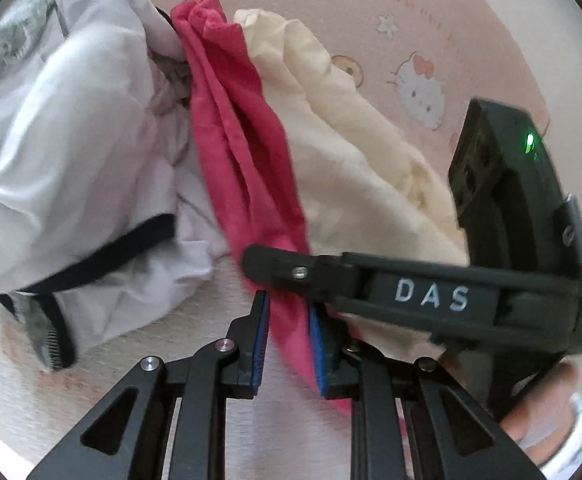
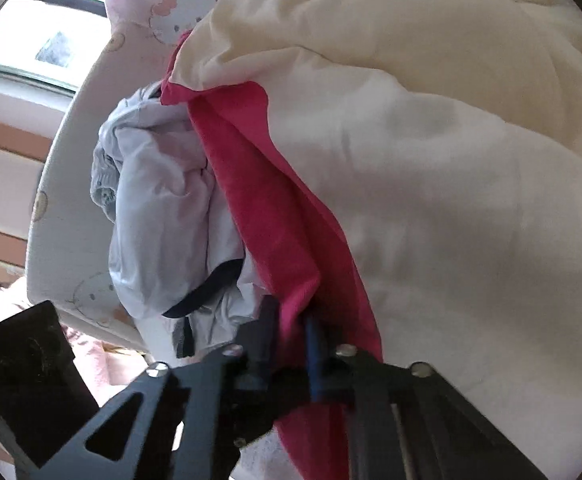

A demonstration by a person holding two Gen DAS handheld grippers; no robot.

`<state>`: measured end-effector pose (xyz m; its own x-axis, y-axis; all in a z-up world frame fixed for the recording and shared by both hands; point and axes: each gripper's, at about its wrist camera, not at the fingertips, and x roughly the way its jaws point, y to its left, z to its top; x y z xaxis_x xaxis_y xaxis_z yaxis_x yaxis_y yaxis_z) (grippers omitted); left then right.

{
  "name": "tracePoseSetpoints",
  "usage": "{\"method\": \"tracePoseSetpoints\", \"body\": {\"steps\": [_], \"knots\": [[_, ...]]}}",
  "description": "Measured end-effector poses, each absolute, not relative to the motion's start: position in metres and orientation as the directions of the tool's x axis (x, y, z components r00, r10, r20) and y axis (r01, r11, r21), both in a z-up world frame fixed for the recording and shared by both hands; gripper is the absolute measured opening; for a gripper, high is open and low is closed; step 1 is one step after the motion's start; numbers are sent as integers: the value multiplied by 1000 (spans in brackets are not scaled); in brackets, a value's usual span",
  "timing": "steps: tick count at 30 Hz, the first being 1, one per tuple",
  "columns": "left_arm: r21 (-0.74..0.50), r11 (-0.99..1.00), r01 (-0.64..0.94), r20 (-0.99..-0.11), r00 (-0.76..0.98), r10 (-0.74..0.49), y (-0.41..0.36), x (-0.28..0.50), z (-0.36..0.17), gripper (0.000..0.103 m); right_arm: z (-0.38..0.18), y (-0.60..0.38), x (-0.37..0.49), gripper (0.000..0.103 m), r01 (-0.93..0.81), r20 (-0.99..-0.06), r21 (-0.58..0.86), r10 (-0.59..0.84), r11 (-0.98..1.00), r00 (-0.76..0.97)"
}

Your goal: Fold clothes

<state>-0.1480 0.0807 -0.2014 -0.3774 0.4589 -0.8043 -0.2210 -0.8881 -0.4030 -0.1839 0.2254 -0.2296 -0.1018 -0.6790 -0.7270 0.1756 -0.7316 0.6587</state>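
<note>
A red garment (image 1: 231, 120) lies crumpled in a long ridge between a white garment with dark trim (image 1: 71, 140) and a cream garment (image 1: 351, 160). My left gripper (image 1: 287, 344) is shut on the red garment's near end, with the cloth pinched between its blue pads. The right gripper's black housing (image 1: 431, 300) crosses just above it, its tip on the same red cloth. In the right wrist view my right gripper (image 2: 291, 340) is shut on the red garment (image 2: 275, 208), beside the cream garment (image 2: 431, 160) and the white one (image 2: 163, 200).
The clothes lie on a pink sheet with cartoon cats (image 1: 419, 88). A hand (image 1: 543, 412) holds the right gripper at the lower right. In the right wrist view a window (image 2: 43, 40) is at the upper left, with a black block (image 2: 23, 368) and a person in pink (image 2: 7, 308) below.
</note>
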Motion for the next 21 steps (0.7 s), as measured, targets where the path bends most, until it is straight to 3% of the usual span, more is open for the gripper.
{"method": "tracePoseSetpoints", "body": {"steps": [5, 12, 21], "knots": [[-417, -889, -189, -824, -334, 457, 73, -152, -204, 20, -227, 233, -184, 10, 156, -720, 670, -687, -726, -100], [-443, -886, -140, -832, -304, 464, 47, -131, -203, 44, -214, 258, -182, 8, 156, -721, 657, -676, -737, -152], [-484, -872, -77, -808, -344, 479, 28, -144, -192, 44, -209, 271, -170, 8, 267, -807, 506, -559, -820, -187]]}}
